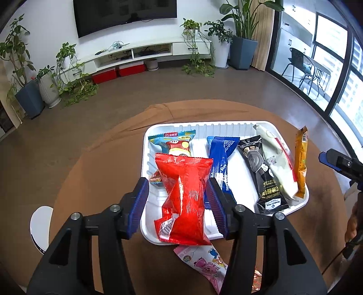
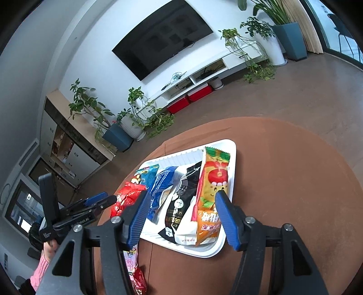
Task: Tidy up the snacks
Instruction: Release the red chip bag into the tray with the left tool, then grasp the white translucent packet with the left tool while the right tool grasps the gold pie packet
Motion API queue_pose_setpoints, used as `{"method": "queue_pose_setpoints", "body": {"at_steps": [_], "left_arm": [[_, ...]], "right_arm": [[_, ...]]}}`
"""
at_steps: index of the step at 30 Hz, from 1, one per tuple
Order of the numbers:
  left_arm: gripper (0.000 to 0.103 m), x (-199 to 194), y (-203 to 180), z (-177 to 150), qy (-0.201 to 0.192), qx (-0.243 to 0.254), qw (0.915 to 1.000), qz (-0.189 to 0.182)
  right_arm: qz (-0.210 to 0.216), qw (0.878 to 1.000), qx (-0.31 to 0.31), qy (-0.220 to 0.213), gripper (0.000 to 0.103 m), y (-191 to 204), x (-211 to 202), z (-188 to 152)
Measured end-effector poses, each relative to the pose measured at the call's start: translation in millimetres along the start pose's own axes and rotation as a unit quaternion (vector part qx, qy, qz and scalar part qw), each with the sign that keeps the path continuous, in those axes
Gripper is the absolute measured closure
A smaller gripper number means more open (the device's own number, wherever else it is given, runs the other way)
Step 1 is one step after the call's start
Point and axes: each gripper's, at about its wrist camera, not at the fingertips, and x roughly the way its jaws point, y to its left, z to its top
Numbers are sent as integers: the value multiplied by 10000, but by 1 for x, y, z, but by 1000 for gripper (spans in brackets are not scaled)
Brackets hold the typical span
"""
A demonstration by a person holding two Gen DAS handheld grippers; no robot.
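Living room with wall-mounted television and potted plants behind. Round table under brown cloth in foreground. White ribbed tray on cloth, loaded with snack packets side by side: cartoon-print packet at far left, red packet lying partly over it, then blue packet, black packet, pale packet and orange packet propped against right rim. Pink packet on cloth just in front of tray, outside it. Left gripper released: jaws either side of red packet, clear gap at left pad. Right gripper released, jaws spread above near end of tray, gripping nothing.
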Motion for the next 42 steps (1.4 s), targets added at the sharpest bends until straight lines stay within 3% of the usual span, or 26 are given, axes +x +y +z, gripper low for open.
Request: {"method": "queue_pose_setpoints", "body": {"at_steps": [8, 15, 24, 33, 42], "left_arm": [[52, -35, 1, -24, 12, -8, 9999, -114], [52, -77, -2, -73, 71, 17, 9997, -215], [52, -111, -20, -146, 317, 74, 9982, -495], [52, -113, -58, -194, 560, 718, 9946, -496], [52, -98, -79, -205, 738, 1000, 9907, -557]], "right_arm": [[100, 9995, -316, -13, 39, 24, -24, -22], [83, 9970, -771, -25, 37, 49, -50, -52], [-186, 9876, -1487, 462, 36, 74, -60, -130], [-510, 9780, -1831, 863, 36, 77, -57, -179], [-880, 9665, -2173, 1048, 36, 79, -53, -195]]}}
